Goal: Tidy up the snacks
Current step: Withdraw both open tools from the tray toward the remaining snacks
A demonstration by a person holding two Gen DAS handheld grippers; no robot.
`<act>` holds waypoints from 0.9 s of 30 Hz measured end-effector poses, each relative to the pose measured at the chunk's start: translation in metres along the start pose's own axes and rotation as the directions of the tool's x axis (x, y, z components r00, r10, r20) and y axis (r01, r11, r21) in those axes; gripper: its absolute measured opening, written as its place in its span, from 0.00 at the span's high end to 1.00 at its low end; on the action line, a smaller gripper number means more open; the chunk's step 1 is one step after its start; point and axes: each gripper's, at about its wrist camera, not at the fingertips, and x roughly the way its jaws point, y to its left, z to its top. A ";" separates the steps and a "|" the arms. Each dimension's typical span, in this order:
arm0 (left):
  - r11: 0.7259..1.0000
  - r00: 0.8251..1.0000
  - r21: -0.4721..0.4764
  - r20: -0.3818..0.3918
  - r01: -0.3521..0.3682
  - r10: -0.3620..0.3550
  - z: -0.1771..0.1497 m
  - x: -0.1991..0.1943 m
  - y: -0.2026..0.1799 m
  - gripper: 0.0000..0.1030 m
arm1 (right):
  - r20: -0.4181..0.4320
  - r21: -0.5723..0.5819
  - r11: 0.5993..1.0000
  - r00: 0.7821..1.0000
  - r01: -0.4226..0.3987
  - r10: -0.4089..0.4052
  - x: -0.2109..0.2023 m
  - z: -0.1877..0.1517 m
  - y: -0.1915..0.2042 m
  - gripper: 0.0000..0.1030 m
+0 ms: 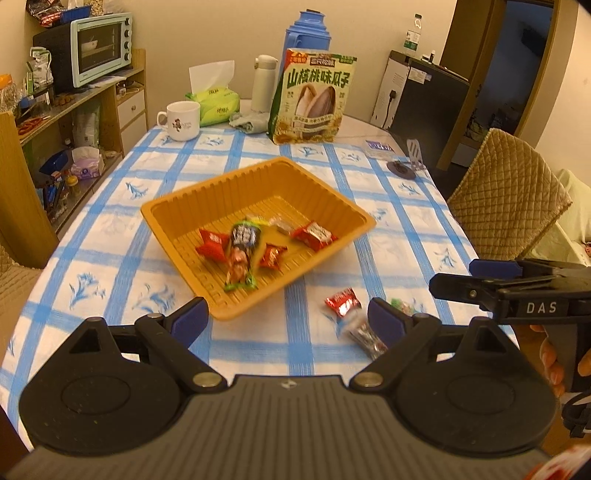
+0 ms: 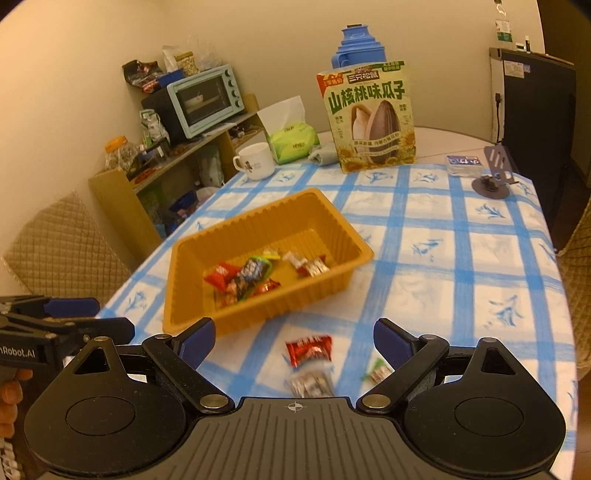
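An orange plastic tray (image 1: pixel 177 206) (image 2: pixel 192 251) sits mid-table and holds several wrapped snacks (image 1: pixel 242 245) (image 2: pixel 243 275). On the cloth in front of it lie a red wrapped snack (image 1: pixel 342 301) (image 2: pixel 309 349), a silvery clear packet (image 1: pixel 364 334) (image 2: pixel 310 382) and a small green candy (image 1: pixel 400 304) (image 2: pixel 376 371). My left gripper (image 1: pixel 290 317) is open and empty, above the tray's near corner. My right gripper (image 2: pixel 293 338) is open and empty, with the red snack between its fingers' line. Each gripper shows at the other view's edge.
A sunflower-seed bag (image 1: pixel 312 98) (image 2: pixel 369 118), blue thermos (image 1: pixel 308 33), white bottle (image 1: pixel 264 83), mug (image 1: pixel 181 120) (image 2: pixel 256 160) and tissue pack (image 1: pixel 212 101) (image 2: pixel 291 138) stand at the table's far end. A phone stand (image 2: pixel 493 171) is far right. Chairs flank the table; shelves stand left.
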 end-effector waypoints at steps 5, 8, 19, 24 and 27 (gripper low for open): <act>1.000 1.000 -0.001 -0.029 0.006 -0.006 -0.017 -0.003 -0.008 0.10 | -0.022 -0.008 1.000 1.000 0.013 -0.013 -0.014 -0.019 -0.005 0.11; 1.000 0.999 -0.001 -0.048 0.013 -0.013 -0.025 -0.003 -0.014 0.10 | -0.040 -0.008 1.000 0.999 0.025 -0.025 -0.020 -0.031 -0.010 0.11; 0.999 0.993 0.014 -0.115 0.037 -0.035 -0.050 0.005 -0.036 0.11 | -0.111 0.021 0.998 0.992 0.057 -0.054 -0.031 -0.066 -0.030 0.11; 0.999 0.990 0.027 -0.135 0.039 -0.035 -0.057 0.011 -0.043 0.11 | -0.138 0.031 0.997 0.988 0.068 -0.063 -0.031 -0.076 -0.038 0.11; 0.999 0.988 0.030 -0.149 0.042 -0.037 -0.059 0.016 -0.048 0.11 | -0.158 0.028 0.997 0.985 0.078 -0.073 -0.027 -0.081 -0.043 0.11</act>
